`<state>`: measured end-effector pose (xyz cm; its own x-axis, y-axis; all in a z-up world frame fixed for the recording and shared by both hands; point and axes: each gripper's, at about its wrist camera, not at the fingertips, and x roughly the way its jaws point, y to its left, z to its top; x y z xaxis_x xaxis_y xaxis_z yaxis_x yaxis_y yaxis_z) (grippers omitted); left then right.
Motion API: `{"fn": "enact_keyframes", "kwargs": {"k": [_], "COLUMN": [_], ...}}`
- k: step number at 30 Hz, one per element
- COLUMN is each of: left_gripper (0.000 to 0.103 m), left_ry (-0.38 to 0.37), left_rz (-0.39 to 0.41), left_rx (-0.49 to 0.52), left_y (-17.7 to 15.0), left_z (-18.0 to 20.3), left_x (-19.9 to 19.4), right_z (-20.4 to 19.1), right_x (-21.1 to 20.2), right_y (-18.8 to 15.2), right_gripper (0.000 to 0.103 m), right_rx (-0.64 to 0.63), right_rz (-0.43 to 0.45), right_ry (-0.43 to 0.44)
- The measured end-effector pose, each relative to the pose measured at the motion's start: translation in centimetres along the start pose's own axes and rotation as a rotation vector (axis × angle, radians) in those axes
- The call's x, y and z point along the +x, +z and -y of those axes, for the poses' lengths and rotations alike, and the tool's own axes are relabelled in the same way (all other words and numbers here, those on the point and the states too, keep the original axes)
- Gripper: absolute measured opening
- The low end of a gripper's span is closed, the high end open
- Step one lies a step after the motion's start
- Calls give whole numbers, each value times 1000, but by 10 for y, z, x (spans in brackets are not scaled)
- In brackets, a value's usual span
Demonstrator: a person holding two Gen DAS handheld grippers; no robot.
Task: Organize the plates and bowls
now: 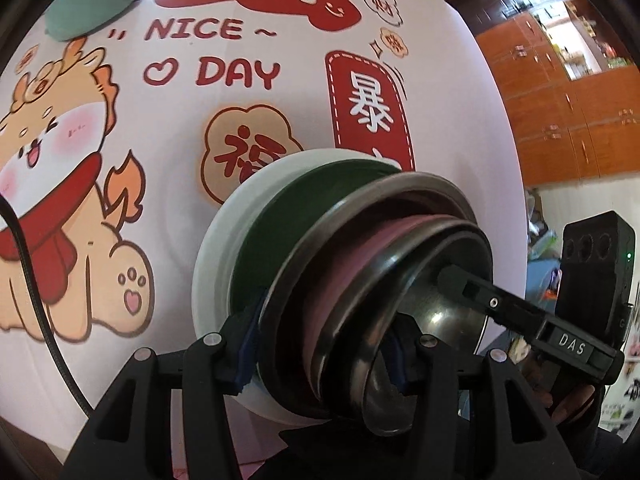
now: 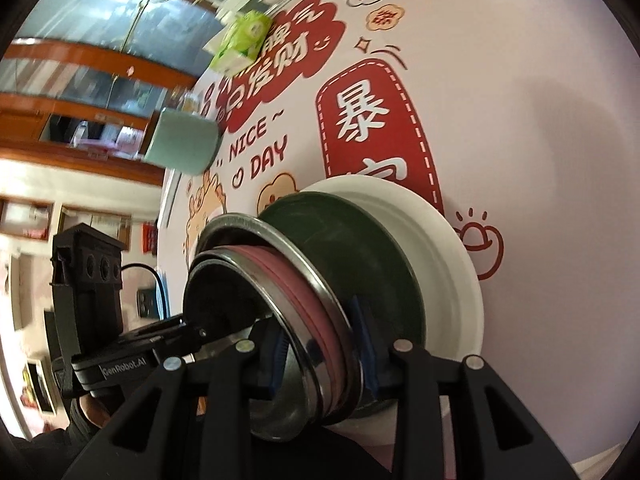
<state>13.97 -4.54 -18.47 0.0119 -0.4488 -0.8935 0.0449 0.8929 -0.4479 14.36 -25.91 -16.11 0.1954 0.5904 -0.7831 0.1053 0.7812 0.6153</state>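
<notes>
Now both grippers clamp the nested stack point(image 1: 340, 280) from opposite rims, sharing its weight. The left gripper point(image 1: 320, 354) has its jaws closed on the rims; the right gripper point(image 2: 322, 354) likewise. The stack sits over the desk point(image 1: 280, 120), well below the teal cup point(image 2: 182, 146), white plate point(image 2: 452, 248) outermost.

Green cushion point(image 1: 86, 4) cut by top edge; pink plate point(image 2: 316, 304) mostly hidden (rim only).

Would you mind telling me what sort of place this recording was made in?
Probably a home dining or living room: a festive printed tablecloth, wooden cabinets behind, and a tissue pack on the table.
</notes>
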Motion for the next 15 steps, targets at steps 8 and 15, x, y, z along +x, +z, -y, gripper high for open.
{"fn": "enact_keyframes", "kwargs": {"k": [8,15], "left_gripper": [49,50], "left_ry": [-40,-52], "left_rz": [-31,30], "left_rx": [62,97], "left_y": [8,7], "left_z": [-6,-3], "left_x": [2,-11], "right_z": [-9,-23], "right_x": [-8,-23], "right_y": [-10,-17], "right_gripper": [34,45], "right_rx": [34,-2], "right_rz": [119,207], "right_ry": [-53,-128]}}
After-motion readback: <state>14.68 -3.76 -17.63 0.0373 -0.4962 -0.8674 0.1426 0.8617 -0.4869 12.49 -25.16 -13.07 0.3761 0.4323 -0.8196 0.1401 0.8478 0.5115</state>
